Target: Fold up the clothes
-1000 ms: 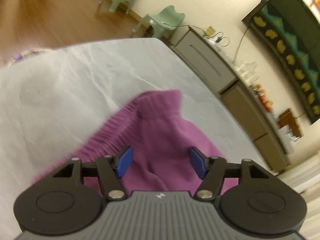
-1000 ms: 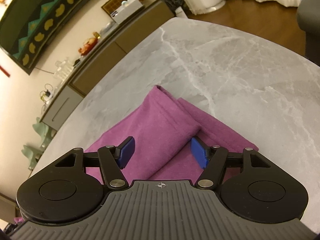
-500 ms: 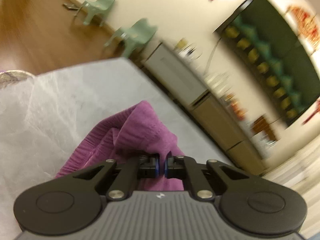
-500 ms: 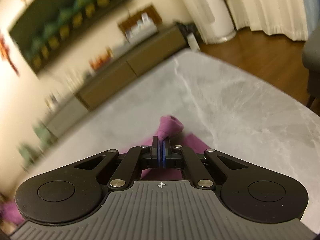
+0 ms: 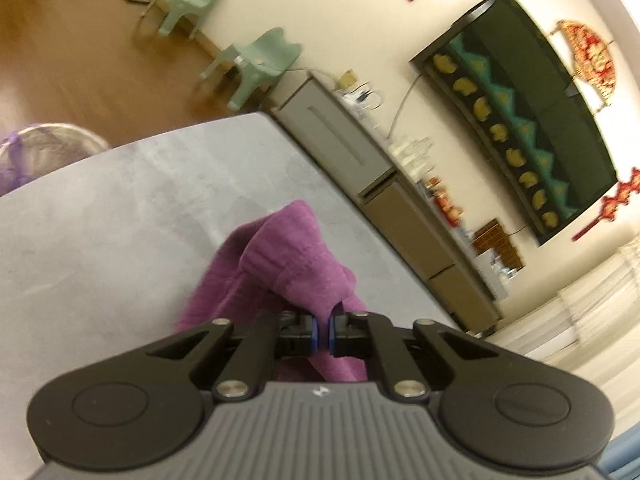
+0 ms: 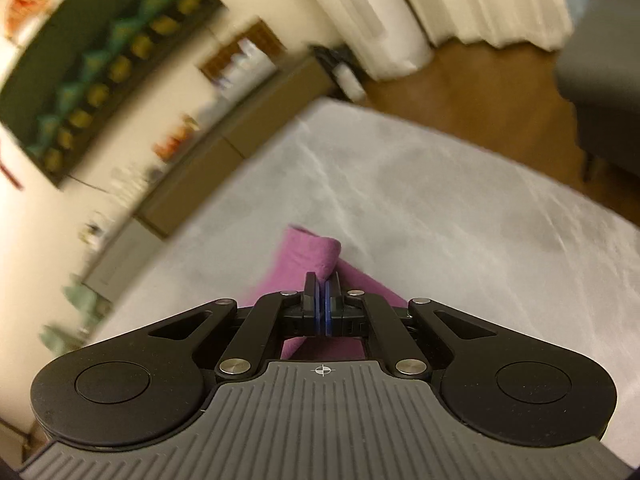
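While the purple garment [image 5: 280,272] rests partly on the grey marbled desk [image 5: 100,220], the left hand-held gripper [image 5: 322,330] is clamped on a bunched fold of it. The right hand-held gripper [image 6: 322,308] pinches another fold of the garment [image 6: 312,254], its blue pads nearly meeting.

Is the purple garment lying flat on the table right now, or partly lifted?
Partly lifted. Both the left gripper and right gripper pinch bunched folds of the purple garment above the grey table.
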The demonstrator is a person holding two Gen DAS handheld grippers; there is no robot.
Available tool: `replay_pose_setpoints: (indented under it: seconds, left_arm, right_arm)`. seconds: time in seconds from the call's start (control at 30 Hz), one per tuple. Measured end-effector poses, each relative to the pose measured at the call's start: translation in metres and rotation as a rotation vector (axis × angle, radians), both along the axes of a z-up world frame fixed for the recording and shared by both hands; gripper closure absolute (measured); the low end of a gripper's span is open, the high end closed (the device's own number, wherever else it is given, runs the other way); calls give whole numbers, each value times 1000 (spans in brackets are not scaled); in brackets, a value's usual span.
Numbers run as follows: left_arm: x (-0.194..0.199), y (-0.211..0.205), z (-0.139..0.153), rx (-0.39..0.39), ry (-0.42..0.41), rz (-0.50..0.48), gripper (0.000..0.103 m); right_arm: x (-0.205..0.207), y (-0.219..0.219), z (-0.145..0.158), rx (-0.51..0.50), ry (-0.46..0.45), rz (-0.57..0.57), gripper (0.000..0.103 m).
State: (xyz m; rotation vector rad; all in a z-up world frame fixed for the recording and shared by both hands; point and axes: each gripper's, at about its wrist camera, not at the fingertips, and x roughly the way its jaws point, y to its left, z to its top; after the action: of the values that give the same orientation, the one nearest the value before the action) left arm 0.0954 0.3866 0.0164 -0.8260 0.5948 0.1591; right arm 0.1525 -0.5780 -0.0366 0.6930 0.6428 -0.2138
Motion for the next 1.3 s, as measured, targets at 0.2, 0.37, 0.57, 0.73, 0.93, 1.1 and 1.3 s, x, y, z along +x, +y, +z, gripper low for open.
replay_pose_setpoints:
  seconds: [0.2, 0.37, 0.57, 0.73, 0.93, 1.1, 1.3]
  left_arm:
    - [-6, 0, -6, -7, 36, -63, 98]
    - [-22, -6, -21, 43, 129, -73, 98]
    - [-14, -17, -33, 119, 219, -114, 98]
    - [-42, -4, -9, 102, 105, -74, 98]
    - [-31, -17, -42, 177, 300, -130, 97]
    - [-33, -26, -27, 268, 306, -79, 83]
    - [-43, -35, -2, 283, 170, -11, 67]
  right_arm:
    - [4, -7, -7, 2, 8, 9, 103]
    - [5, -10, -16, 4, 77, 15, 103]
    - [12, -8, -23, -41, 157, 48, 103]
    - [-10, -12, 1, 26, 15, 40, 103]
    - [3, -7, -18, -115, 193, 76, 100]
    - [1, 15, 3, -403, 215, 18, 53]
    - [-7, 86, 34, -479, -47, 280, 52]
